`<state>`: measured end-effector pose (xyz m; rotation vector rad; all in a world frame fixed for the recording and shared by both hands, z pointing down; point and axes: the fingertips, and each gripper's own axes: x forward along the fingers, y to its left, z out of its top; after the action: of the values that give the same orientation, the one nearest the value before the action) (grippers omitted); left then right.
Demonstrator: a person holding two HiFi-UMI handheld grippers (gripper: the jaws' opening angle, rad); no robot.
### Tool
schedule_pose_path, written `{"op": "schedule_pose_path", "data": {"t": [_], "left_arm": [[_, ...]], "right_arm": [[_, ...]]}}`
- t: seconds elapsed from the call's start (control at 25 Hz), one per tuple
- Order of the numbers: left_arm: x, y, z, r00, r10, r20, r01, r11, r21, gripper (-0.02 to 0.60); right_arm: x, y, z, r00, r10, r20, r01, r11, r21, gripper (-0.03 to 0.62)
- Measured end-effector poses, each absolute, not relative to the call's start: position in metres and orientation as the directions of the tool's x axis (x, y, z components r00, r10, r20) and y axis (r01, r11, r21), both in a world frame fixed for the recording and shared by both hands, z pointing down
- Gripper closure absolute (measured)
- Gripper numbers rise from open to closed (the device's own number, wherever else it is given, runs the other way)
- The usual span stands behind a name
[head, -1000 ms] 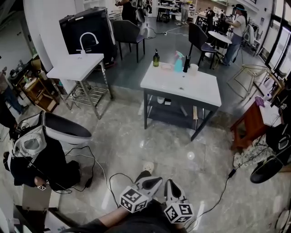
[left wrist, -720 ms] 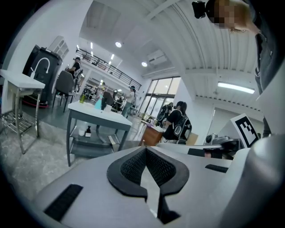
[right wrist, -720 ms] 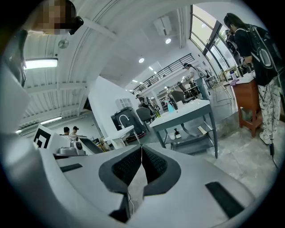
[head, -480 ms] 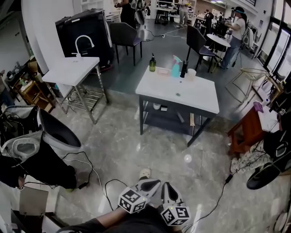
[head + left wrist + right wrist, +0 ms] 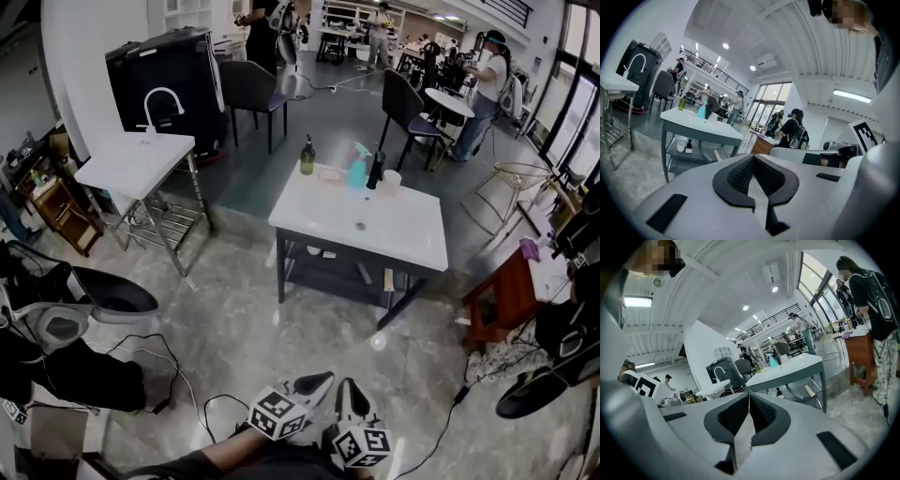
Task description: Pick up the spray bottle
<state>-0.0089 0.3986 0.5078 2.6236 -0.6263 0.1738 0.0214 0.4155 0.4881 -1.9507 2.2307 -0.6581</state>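
Pale marbled floor (image 5: 244,309) is filling most of the head view, stretching between the person and the furniture ahead. Beyond it, a white-topped table (image 5: 398,234) on a dark frame is standing in the middle of the room, with a lower shelf (image 5: 328,265) running beneath the top. A second white table (image 5: 117,167) is standing off to the left, carrying a curved faucet (image 5: 157,99), and a black cabinet (image 5: 173,70) is rising behind it. At the bottom edge the two grippers are pointing side by side toward the central table, well apart from it. The left gripper (image 5: 317,382) is showing its jaws pinched together at the tips with nothing between them. The right gripper (image 5: 350,394) is sitting just beside it, its jaws likewise closed and empty. The teal spray bottle (image 5: 357,169) is standing upright at the far edge of the table top, untouched. A dark green bottle (image 5: 307,157) is standing to its left and a black bottle (image 5: 376,171) just beside it on its right. A white cup (image 5: 392,180) is sitting next to the black bottle, and a shallow dish (image 5: 330,174) is lying between the green bottle and the spray bottle.
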Motion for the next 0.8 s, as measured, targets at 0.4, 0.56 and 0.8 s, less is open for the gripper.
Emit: {"op": "schedule_pose_path", "data": {"t": [0.4,0.56,0.8], "left_arm": [[-0.012,0.280,0.494,0.871,-0.450,0.198,-0.491,-0.792,0.363,0.574],[-0.011,0.252,0.494,0.874,-0.437,0.211,-0.485,-0.797,0.358,0.574],[-0.017,0.209,0.492,0.870,-0.444,0.214,-0.493,-0.793,0.358,0.574]], "right_arm": [[0.024,0.300,0.479,-0.213,-0.958,0.191,-0.926,0.136,-0.351,0.583],[0.026,0.264,0.480,-0.207,-0.959,0.195,-0.922,0.125,-0.368,0.583],[0.016,0.224,0.479,-0.228,-0.953,0.199,-0.916,0.141,-0.375,0.583]]}}
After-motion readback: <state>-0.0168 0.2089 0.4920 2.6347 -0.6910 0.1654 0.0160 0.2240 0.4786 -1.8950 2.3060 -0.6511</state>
